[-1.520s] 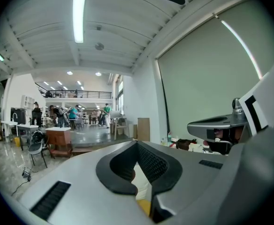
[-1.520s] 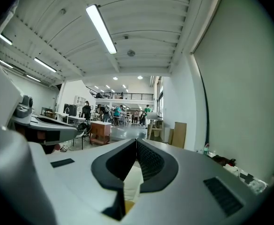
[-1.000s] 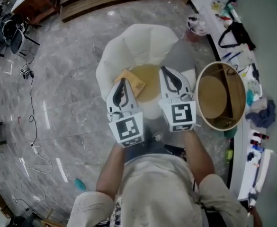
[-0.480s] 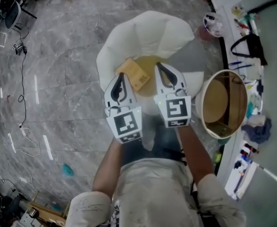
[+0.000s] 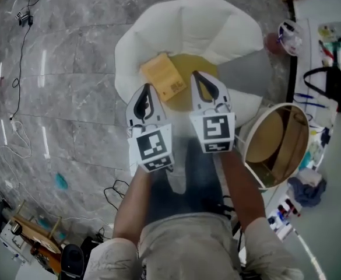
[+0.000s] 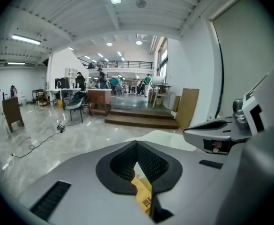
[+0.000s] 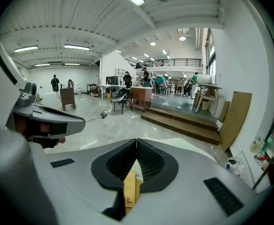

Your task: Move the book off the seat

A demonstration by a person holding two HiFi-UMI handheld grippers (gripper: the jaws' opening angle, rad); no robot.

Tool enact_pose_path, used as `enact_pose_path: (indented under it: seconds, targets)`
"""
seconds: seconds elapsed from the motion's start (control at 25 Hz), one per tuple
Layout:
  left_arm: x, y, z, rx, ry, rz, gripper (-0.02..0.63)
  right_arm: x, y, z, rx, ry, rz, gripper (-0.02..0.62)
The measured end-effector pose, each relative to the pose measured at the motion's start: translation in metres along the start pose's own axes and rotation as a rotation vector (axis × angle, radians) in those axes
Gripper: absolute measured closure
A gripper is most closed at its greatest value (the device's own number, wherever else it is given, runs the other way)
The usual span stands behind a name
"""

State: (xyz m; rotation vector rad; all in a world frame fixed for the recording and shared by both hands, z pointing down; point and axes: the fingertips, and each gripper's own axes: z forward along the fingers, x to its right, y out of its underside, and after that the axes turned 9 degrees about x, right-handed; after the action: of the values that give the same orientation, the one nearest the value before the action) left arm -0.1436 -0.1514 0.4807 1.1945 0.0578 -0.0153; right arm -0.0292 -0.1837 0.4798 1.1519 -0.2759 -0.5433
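- A tan book (image 5: 164, 77) is lying flat on the yellow seat (image 5: 200, 65) of a white padded chair (image 5: 187, 28), towards the seat's 9 o'clock edge.
- The left gripper (image 5: 148, 88) is hanging over the seat's front rim, with the book just past its tip at 1 o'clock. Its fingers (image 6: 120, 165) are pressing together, and nothing is sitting between them.
- The right gripper (image 5: 194, 74) is pointing over the seat with the book at its 9 o'clock. Its fingers (image 7: 118, 165) are likewise meeting, gripping nothing.
- In both gripper views the book is showing only below the closed fingers, so I cannot tell whether either tip is touching it.
- Grey polished marble floor (image 5: 71, 92) is spreading around the chair, with a cable (image 5: 18, 127) trailing at 9 o'clock and a small teal object (image 5: 60, 182) lying at 8 o'clock.
- A round white-rimmed tub (image 5: 275, 142) is standing at the chair's 4 o'clock, and a cluttered bench (image 5: 313, 7) is running along the 2 o'clock side.
- Further off, wooden steps (image 6: 141, 120) are rising into an open hall where people are standing among desks.
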Motion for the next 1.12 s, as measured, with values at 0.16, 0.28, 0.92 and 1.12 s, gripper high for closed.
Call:
enact_pose_path:
  seconds: [0.16, 0.28, 0.92, 1.12]
  targets:
    - [-0.001, 0.047, 0.019, -0.059, -0.052, -0.02, 0.603, 0.0, 0.049, 0.027, -0.058, -0.055, 0.01, 0.591]
    - [-0.005, 0.081, 0.037, -0.101, -0.078, -0.038, 0.603, -0.003, 0.084, 0.049, -0.096, -0.081, 0.027, 0.591]
    - [-0.032, 0.279, 0.099, -0.331, -0.173, -0.13, 0.567, -0.028, 0.262, 0.145, -0.271, -0.174, 0.047, 0.563]
    - [-0.038, 0.331, 0.111, -0.395, -0.199, -0.174, 0.523, -0.036, 0.305, 0.164, -0.306, -0.19, 0.053, 0.549]
